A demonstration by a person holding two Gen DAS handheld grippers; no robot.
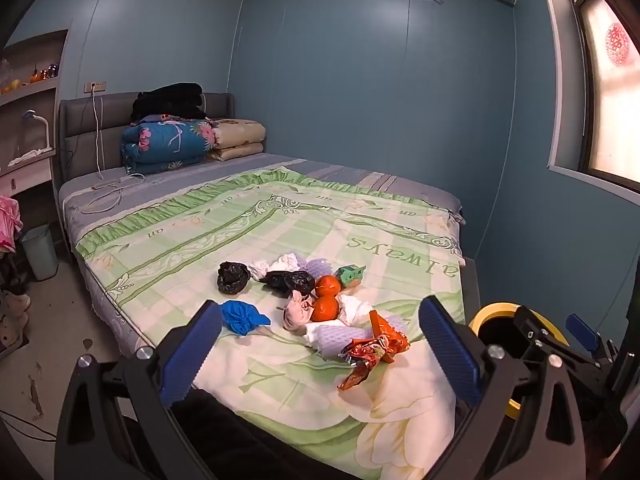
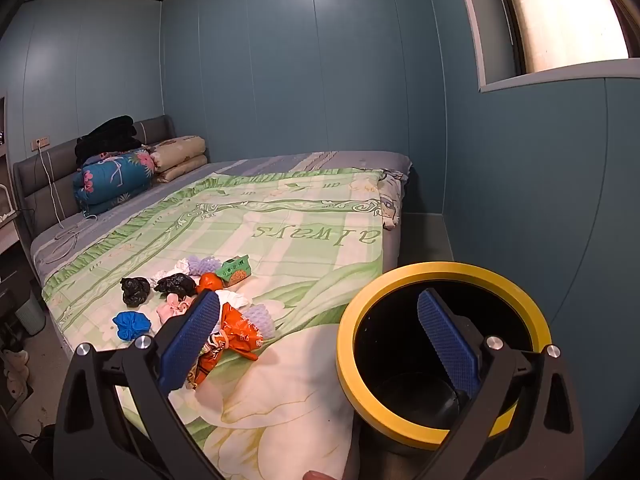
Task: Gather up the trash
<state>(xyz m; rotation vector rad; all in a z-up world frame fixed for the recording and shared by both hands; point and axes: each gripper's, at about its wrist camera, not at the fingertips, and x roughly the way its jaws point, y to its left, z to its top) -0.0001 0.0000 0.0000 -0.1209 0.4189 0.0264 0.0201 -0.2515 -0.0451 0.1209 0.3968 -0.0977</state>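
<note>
A heap of trash lies on the green bedspread (image 1: 248, 216): a blue wad (image 1: 241, 317), two black bags (image 1: 232, 277), white tissues, purple foam netting (image 1: 344, 338), an orange wrapper (image 1: 376, 350), two oranges (image 1: 325, 308) and a green packet (image 1: 350, 275). My left gripper (image 1: 320, 350) is open and empty, just before the heap. My right gripper (image 2: 320, 344) is open and empty, above the near bed corner; its right finger stands over the yellow-rimmed black bin (image 2: 440, 354). The heap shows at left in the right wrist view (image 2: 192, 300). The bin (image 1: 504, 320) is right of the left gripper.
Folded quilts (image 1: 172, 144) and dark clothes lie at the headboard. A cable (image 1: 104, 196) trails on the mattress. A small pale bin (image 1: 40, 250) stands on the floor left of the bed. Shelves stand far left. A window (image 2: 560, 16) and blue wall are at right.
</note>
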